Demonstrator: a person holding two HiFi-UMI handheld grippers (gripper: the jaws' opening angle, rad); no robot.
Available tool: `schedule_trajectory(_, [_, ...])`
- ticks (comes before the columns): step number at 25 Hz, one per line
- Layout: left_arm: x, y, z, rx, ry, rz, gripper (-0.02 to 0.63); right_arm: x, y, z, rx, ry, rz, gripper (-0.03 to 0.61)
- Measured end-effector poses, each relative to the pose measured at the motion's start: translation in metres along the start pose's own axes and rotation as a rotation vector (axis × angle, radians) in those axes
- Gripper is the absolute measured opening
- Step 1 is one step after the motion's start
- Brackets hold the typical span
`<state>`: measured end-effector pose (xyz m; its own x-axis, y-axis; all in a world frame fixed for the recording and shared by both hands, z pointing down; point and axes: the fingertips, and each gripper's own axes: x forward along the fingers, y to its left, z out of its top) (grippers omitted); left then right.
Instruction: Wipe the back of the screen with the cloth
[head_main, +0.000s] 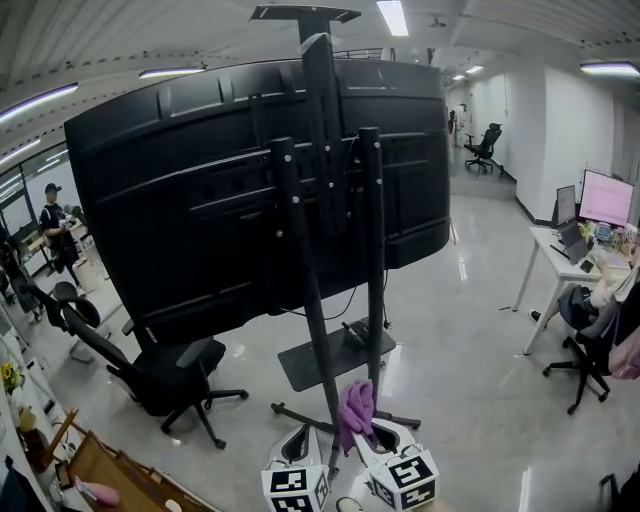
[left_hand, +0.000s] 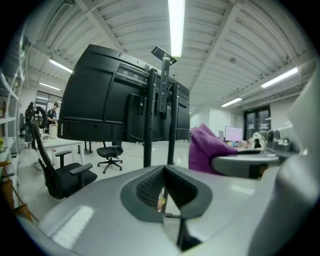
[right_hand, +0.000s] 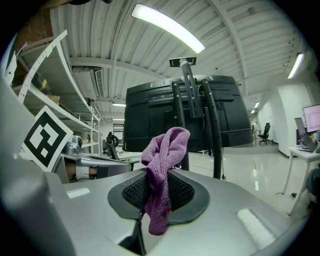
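Holding: my right gripper (right_hand: 159, 192) has its jaws pinched on the purple cloth (right_hand: 162, 165). One end stands bunched above the pads and the other hangs down below them.
Left gripper (left_hand: 164, 187): my jaws are pressed together at the tips with nothing between them.
Both grippers: in the head view they sit low and side by side, left gripper (head_main: 305, 435) just beside right gripper (head_main: 372, 432). The cloth (head_main: 356, 405) rises from the right one, apart from the screen.
Stand: black poles (head_main: 318, 330) rise from a low base shelf (head_main: 335, 362) on the glossy floor (head_main: 460, 370), just beyond my jaws.
Screen: the large black screen (head_main: 200, 200) hangs on that stand with its ribbed back facing me. It fills the middle of both gripper views.
Left of stand: a black office chair (head_main: 170, 378) stands under the screen's lower edge.
Right side: a white bench (head_main: 552, 252) carries a lit monitor (head_main: 606, 197), with a seated person (head_main: 605, 300) beside it.
Far left: another person (head_main: 55, 235) stands well beyond the screen.
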<state>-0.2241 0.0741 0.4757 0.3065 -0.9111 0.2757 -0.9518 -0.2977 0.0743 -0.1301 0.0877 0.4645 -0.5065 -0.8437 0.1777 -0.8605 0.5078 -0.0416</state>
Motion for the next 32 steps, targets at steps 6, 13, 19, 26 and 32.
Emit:
schedule_trajectory(6, [0.054,0.093,0.030,-0.037,-0.036,0.169,0.008,0.119,0.007,0.032,-0.041,-0.015,0.166,0.069])
schedule_trajectory(13, [0.082,0.207,0.079,-0.064,-0.085,0.373,0.008,0.250,0.025,0.102,-0.133,-0.084,0.288,0.069])
schedule_trajectory(19, [0.097,0.277,0.114,-0.147,-0.096,0.411,0.008,0.336,0.026,0.179,-0.221,-0.156,0.212,0.069])
schedule_trajectory(26, [0.118,0.333,0.167,-0.069,-0.140,0.375,0.008,0.403,0.011,0.230,-0.251,-0.187,0.023,0.069])
schedule_trajectory(32, [0.106,0.388,0.182,-0.029,-0.159,0.340,0.008,0.418,0.080,0.223,-0.242,-0.211,0.049,0.069])
